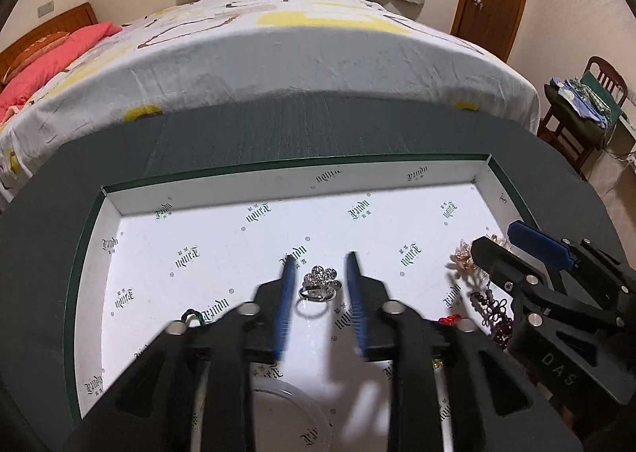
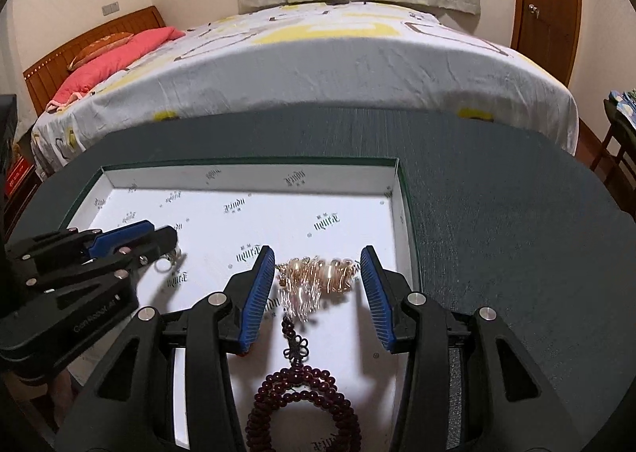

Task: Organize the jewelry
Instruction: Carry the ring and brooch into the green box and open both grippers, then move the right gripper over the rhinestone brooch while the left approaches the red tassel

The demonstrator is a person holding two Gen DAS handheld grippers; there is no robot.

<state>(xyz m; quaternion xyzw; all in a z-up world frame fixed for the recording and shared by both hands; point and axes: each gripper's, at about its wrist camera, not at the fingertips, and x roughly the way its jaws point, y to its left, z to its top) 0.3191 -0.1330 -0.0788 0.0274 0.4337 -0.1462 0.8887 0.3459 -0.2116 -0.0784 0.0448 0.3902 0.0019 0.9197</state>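
Now L gripper spread w/ flower ring between, untouched; R gripper spread around gold piece

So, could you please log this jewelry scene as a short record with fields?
surface: dark green table
container: shallow white-lined box lid
left claw: open, straddling the silver flower ring
right claw: open, straddling the gold and pearl piece
nearer item: dark red bead bracelet
background: bed
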